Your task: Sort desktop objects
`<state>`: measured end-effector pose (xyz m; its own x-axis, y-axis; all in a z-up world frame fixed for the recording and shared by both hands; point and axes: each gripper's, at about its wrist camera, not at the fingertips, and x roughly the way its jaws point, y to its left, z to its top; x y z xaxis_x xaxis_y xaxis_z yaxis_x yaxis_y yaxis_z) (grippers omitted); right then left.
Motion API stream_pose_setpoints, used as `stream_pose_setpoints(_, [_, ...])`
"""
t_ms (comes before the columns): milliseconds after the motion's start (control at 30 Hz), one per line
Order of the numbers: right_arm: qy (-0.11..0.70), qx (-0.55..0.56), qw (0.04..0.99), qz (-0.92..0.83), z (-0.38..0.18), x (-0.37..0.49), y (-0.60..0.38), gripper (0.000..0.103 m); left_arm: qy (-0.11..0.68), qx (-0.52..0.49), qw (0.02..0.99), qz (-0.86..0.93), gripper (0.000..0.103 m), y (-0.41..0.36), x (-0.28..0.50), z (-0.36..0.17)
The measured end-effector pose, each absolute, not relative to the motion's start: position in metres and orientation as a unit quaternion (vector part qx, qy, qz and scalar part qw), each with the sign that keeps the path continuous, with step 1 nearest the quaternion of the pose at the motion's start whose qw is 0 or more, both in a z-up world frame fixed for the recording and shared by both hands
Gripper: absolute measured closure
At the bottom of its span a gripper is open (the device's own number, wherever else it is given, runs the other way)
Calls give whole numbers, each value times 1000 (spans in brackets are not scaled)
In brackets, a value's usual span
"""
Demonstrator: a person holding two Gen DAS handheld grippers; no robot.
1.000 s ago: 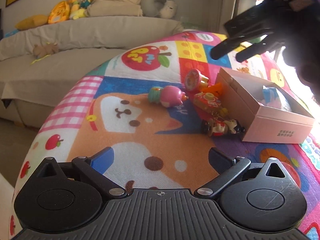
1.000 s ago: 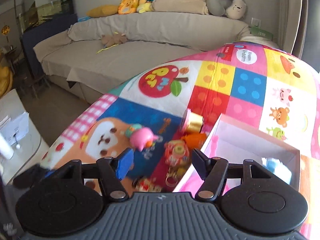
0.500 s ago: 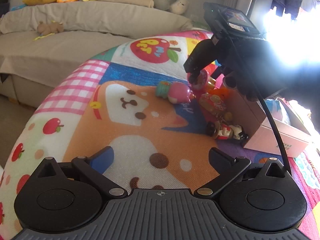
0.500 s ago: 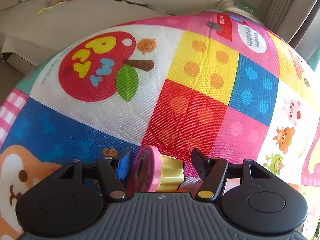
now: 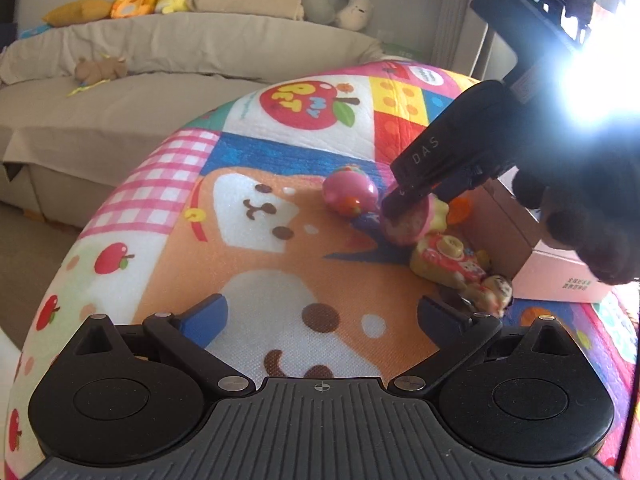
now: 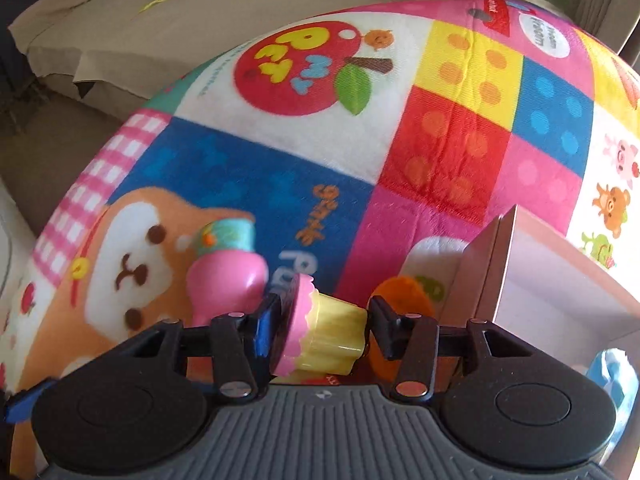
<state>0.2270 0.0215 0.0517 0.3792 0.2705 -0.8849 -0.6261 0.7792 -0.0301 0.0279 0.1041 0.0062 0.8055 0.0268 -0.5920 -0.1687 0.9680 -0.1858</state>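
Clamping the cupcake toy (image 6: 320, 336) sideways, the right gripper (image 6: 324, 320) has one finger on the pink frosting and one on the yellow base, just beside the pink box (image 6: 560, 280) on its open-corner side. Pink round toy (image 6: 224, 280) lies just past the cupcake, away from the box. Left gripper (image 5: 320, 316) spread wide, gripping nothing, over the play mat (image 5: 280, 280), well short of the box.

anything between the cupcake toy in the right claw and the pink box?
Yes: an orange toy lies between the cupcake toy and the pink box, clearest in the right wrist view.
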Motion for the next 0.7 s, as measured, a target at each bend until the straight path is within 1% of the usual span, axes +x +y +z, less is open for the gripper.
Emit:
stream_pose_setpoints(100, [469, -170, 807, 316, 71, 193, 6, 59, 309, -88, 947, 22, 0, 93, 16, 7])
stream_pose_setpoints(167, [443, -142, 816, 344, 94, 170, -16, 61, 309, -68, 949, 4, 0, 85, 8, 8])
stream_pose_setpoints(267, [397, -105, 835, 366, 122, 138, -61, 61, 313, -39, 949, -15, 0, 70, -2, 8])
stream_pose_setpoints(333, [387, -84, 844, 362, 128, 125, -92, 61, 315, -25, 949, -17, 0, 61, -3, 8])
stream_pose_setpoints(467, [396, -13, 852, 342, 114, 112, -156, 61, 326, -25, 945, -31, 0, 45, 1, 10])
stream_pose_setpoints(600, [413, 67, 859, 296, 75, 107, -213, 61, 329, -4, 943, -46, 0, 20, 8, 12])
stream_pose_setpoints(700, [437, 146, 839, 289, 42, 110, -240, 61, 330, 11, 942, -51, 0, 3, 20, 14])
